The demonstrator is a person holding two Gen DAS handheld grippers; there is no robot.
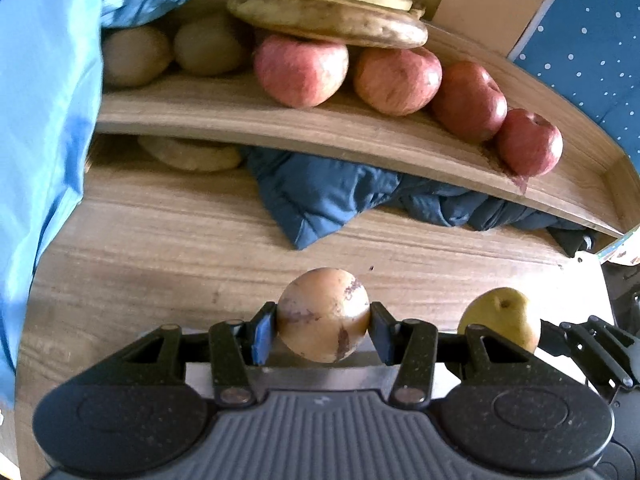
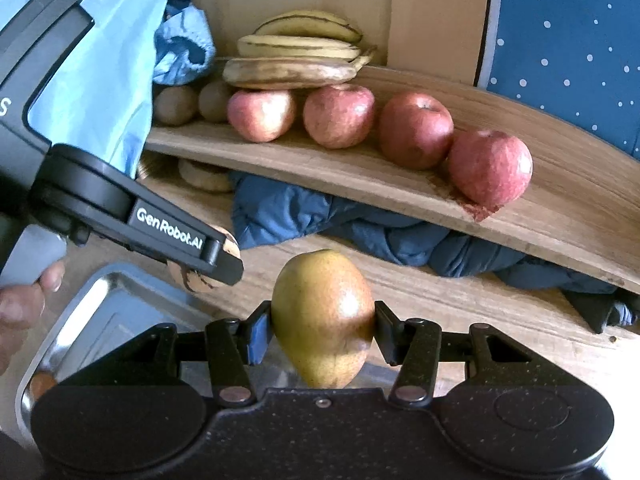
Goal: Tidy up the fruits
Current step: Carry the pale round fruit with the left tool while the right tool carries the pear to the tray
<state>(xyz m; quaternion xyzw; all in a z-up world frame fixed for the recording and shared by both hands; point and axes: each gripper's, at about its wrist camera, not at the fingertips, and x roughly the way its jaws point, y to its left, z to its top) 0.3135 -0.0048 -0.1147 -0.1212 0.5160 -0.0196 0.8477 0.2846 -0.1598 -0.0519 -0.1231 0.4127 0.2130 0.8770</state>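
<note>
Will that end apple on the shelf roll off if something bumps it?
Possibly. The end apple is round and sits close to the front edge of the upper shelf, with no lip there. It looks firm, so a nudge would likely roll it rather than dent it.

1. A crumpled dark blue quilted cloth (image 1: 320, 196) lies under the wooden shelf board, straight ahead of the tongs.
2. A light blue fabric sheet (image 1: 44, 120) hangs at the far left of the tongs.
3. A shiny metal tray (image 2: 100, 312) sits below the tongs, to their left.
4. A dark blue white-dotted fabric (image 2: 568, 48) stands ahead, to the right.
</note>
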